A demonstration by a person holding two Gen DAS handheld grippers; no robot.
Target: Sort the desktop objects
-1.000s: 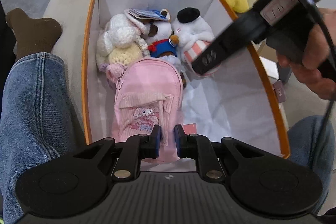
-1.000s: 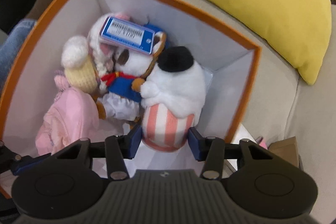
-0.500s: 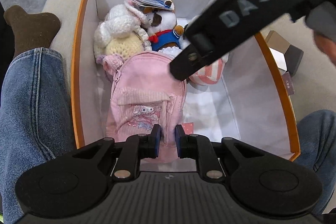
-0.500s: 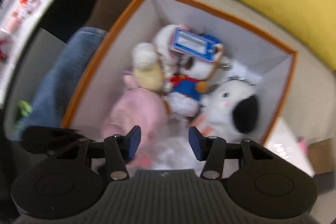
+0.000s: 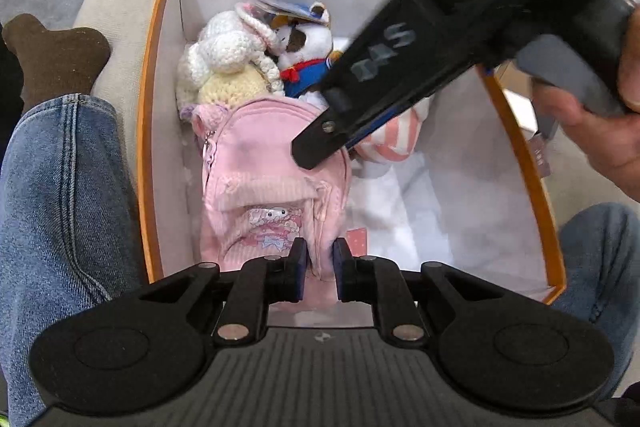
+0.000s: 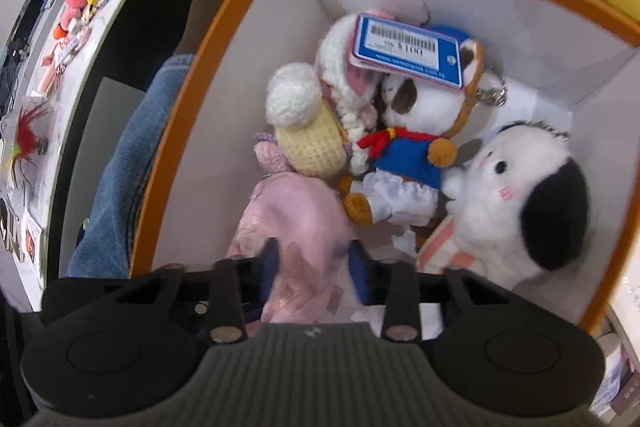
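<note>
- Left gripper point(image 5: 318, 269): I hold its fingers clamped on the bottom edge of the pink backpack point(image 5: 272, 183), with pink fabric pinched in the narrow gap between them.
- Right gripper point(image 6: 314, 273): its fingers stand apart and straddle the backpack's upper part; I cannot tell whether the pads touch the fabric, since that view is blurred.
- Governing relation: the backpack lies directly ahead of my left gripper with its long axis along the fingers, top end away from me. My left gripper is the nearer one, at the bottom end; the right comes in across the box from the right side.
- Backpack location: inside the orange box point(image 5: 150, 131), against its left wall, with its top touching the knitted doll point(image 5: 228, 67).
- Backpack appearance: small, soft and slack, with a flap pocket, a cartoon print on the front and a side zip.
- Judgement: the fabric will likely sag when lifted, so support at both ends is advisable.
</note>
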